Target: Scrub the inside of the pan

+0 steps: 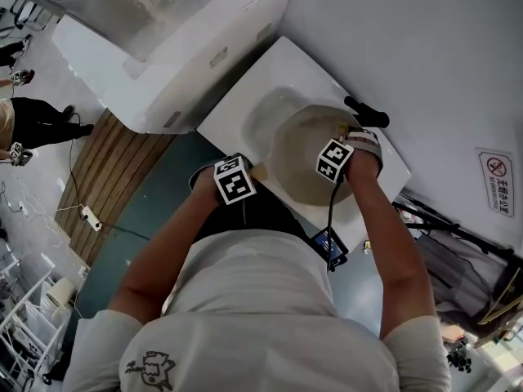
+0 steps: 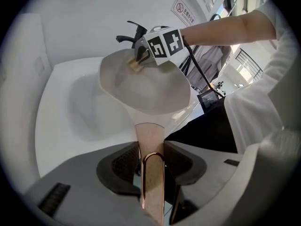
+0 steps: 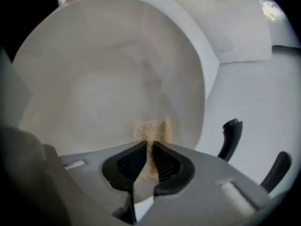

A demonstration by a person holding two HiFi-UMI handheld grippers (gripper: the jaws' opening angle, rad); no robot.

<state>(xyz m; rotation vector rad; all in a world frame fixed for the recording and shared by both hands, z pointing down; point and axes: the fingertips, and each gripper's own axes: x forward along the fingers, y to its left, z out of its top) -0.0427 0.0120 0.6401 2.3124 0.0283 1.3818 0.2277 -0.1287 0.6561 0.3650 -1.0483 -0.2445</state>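
A cream pan point(image 1: 304, 158) is held tilted over a white sink point(image 1: 270, 109). Its copper-coloured handle point(image 2: 151, 173) runs between the jaws of my left gripper point(image 2: 150, 161), which is shut on it. My right gripper point(image 3: 148, 158) is shut on a small tan sponge point(image 3: 151, 132) pressed against the pan's inner wall point(image 3: 108, 79) near the rim. In the left gripper view the sponge point(image 2: 137, 64) shows at the pan's far side under the right gripper's marker cube point(image 2: 164, 44). In the head view both marker cubes flank the pan, left point(image 1: 234, 180) and right point(image 1: 335, 159).
A black faucet point(image 1: 366, 112) stands at the sink's far edge, close to my right gripper; its levers point(image 3: 230, 135) show in the right gripper view. A white bathtub point(image 1: 163, 47) lies to the left. A no-smoking sign point(image 1: 495, 182) hangs on the wall.
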